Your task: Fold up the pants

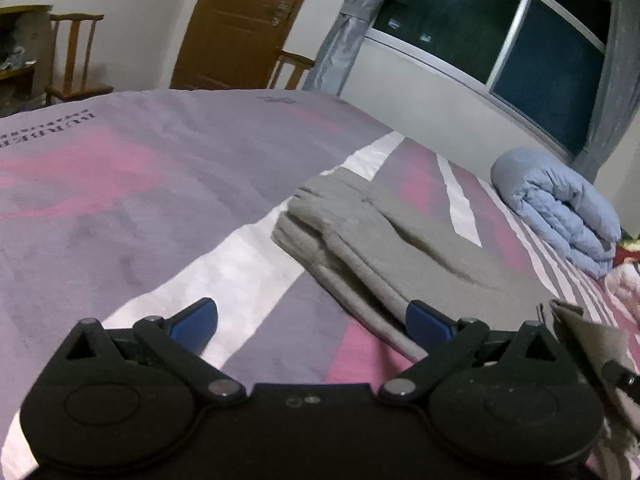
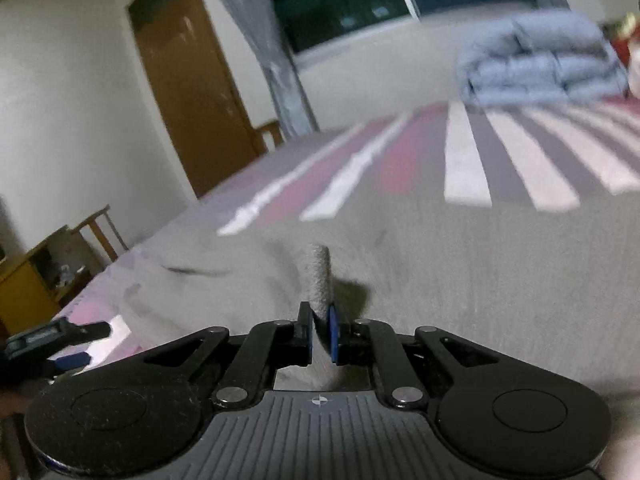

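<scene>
The grey pants (image 1: 380, 236) lie part-folded on the bed, ahead and to the right of my left gripper (image 1: 310, 320). That gripper hovers over the cover, jaws wide open and empty. At the right edge a lifted flap of the pants (image 1: 580, 336) hangs from the right gripper's tip (image 1: 618, 374). In the right wrist view my right gripper (image 2: 320, 332) is shut on a pinched fold of grey fabric (image 2: 319, 276) that sticks up between the pads. The rest of the pants (image 2: 460, 280) spreads out below, blurred. The left gripper (image 2: 60, 346) shows at the lower left.
The bed (image 1: 140, 200) has a purple, pink and white striped cover. A folded light-blue duvet (image 1: 560, 208) lies at its far right by the window (image 1: 500, 28). A wooden door (image 1: 240, 24), chairs (image 1: 76, 60) and a curtain (image 1: 344, 40) stand beyond the bed.
</scene>
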Motion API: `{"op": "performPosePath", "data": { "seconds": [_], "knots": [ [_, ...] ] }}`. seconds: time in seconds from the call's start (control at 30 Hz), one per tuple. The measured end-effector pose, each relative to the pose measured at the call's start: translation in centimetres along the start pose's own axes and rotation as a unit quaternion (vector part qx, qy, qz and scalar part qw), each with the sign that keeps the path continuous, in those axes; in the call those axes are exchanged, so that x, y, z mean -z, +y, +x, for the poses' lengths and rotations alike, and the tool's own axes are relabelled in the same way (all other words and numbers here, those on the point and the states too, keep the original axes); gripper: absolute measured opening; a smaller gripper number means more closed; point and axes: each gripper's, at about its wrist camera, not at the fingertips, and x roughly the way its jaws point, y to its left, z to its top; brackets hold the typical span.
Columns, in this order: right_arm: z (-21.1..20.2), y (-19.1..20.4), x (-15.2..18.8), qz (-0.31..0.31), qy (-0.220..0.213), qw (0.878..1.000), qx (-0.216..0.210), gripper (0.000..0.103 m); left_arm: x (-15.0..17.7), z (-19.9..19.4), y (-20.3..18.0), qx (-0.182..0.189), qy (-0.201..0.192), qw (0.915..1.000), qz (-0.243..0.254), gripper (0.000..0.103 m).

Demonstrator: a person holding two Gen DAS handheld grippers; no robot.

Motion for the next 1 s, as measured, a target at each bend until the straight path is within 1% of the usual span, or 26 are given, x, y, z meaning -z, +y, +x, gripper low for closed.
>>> {"op": "performPosePath", "data": {
  "seconds": [0.07, 0.13, 0.17, 0.23, 0.3, 0.33, 0.4, 0.43, 0.53, 0.57, 0.6, 0.67, 0.7, 0.73, 0.77, 0.8, 0.83, 0.87, 0.9, 0.93, 1.0],
  "knots": [
    [0.8, 0.8, 0.4, -0.024, 0.018, 0.999, -0.011, 0.009, 0.0, 0.1, -0.1, -0.001, 0.000, 1.0000, 0.002, 0.095],
    [1.7, 1.1, 1.8, -0.032, 0.053, 0.998, -0.029, 0.009, 0.1, 0.0, 0.0, -0.004, -0.001, 1.0000, -0.002, 0.095],
    [2.1, 1.1, 2.4, -0.039, 0.058, 0.997, -0.026, 0.009, 0.1, 0.1, 0.0, -0.005, 0.000, 1.0000, -0.004, 0.095],
    [1.9, 0.8, 2.7, -0.031, 0.054, 0.998, -0.032, 0.010, 0.2, 0.1, 0.0, -0.007, 0.002, 1.0000, -0.006, 0.095],
    [1.7, 0.9, 2.6, -0.038, 0.057, 0.997, -0.042, 0.022, 0.3, 0.1, -0.1, -0.010, 0.003, 0.9999, -0.003, 0.095],
    [1.3, 0.9, 2.4, -0.037, 0.052, 0.997, -0.040, 0.022, 0.3, 0.2, -0.2, -0.011, 0.004, 0.9999, -0.002, 0.095],
    [-0.6, 1.1, 1.8, -0.030, 0.025, 0.997, -0.060, 0.022, 0.3, 0.3, -0.4, -0.011, 0.005, 0.9999, 0.003, 0.095],
    [-1.2, 1.2, 1.7, -0.031, 0.010, 0.998, -0.060, 0.022, 0.3, 0.3, -0.5, -0.012, 0.005, 0.9999, 0.006, 0.095],
    [-1.7, 1.4, 1.1, -0.027, -0.009, 0.999, -0.038, 0.022, 0.4, 0.3, -0.7, -0.013, 0.006, 0.9999, 0.008, 0.095],
    [-1.8, 1.3, 0.8, -0.032, -0.016, 0.999, -0.009, 0.022, 0.4, 0.3, -0.7, -0.013, 0.007, 0.9999, 0.008, 0.095],
    [-2.0, 0.7, 0.5, -0.023, -0.021, 0.999, 0.018, 0.022, 0.4, 0.3, -0.6, -0.012, 0.007, 0.9999, 0.008, 0.095],
    [-3.2, -2.1, -0.1, 0.026, -0.046, 0.997, 0.063, 0.022, 0.4, 0.3, -0.4, -0.009, 0.007, 0.9999, 0.006, 0.095],
    [-3.9, -3.9, -0.3, 0.042, -0.052, 0.993, 0.099, 0.022, 0.4, 0.4, -0.4, -0.009, 0.007, 0.9999, 0.005, 0.095],
    [-4.7, -5.9, -0.4, 0.057, -0.055, 0.986, 0.147, 0.022, 0.3, 0.4, -0.3, -0.009, 0.008, 0.9999, 0.004, 0.095],
    [-5.8, -8.4, -0.3, 0.091, -0.060, 0.975, 0.194, 0.022, 0.3, 0.4, -0.3, -0.009, 0.008, 0.9999, 0.004, 0.095],
    [-6.8, -11.4, -0.1, 0.141, -0.056, 0.963, 0.222, 0.021, 0.3, 0.5, -0.5, -0.009, 0.009, 0.9999, 0.006, 0.095],
    [-7.4, -13.8, 0.0, 0.181, -0.038, 0.956, 0.227, 0.021, 0.3, 0.5, -0.6, -0.008, 0.010, 0.9999, 0.008, 0.095],
    [-8.1, -15.4, -0.1, 0.210, -0.037, 0.956, 0.204, 0.021, 0.3, 0.6, -0.7, -0.006, 0.010, 0.9999, 0.010, 0.095],
    [-8.9, -15.9, -0.6, 0.217, -0.054, 0.956, 0.192, 0.022, 0.3, 0.6, -0.9, -0.004, 0.011, 0.9999, 0.011, 0.095],
    [-9.4, -15.7, -1.3, 0.203, -0.069, 0.958, 0.188, 0.022, 0.3, 0.7, -1.1, -0.003, 0.011, 0.9998, 0.015, 0.095],
    [-9.2, -15.2, -3.5, 0.171, -0.079, 0.966, 0.177, 0.022, 0.4, 0.9, -1.5, -0.004, 0.015, 0.9995, 0.026, 0.095]
  ]
}}
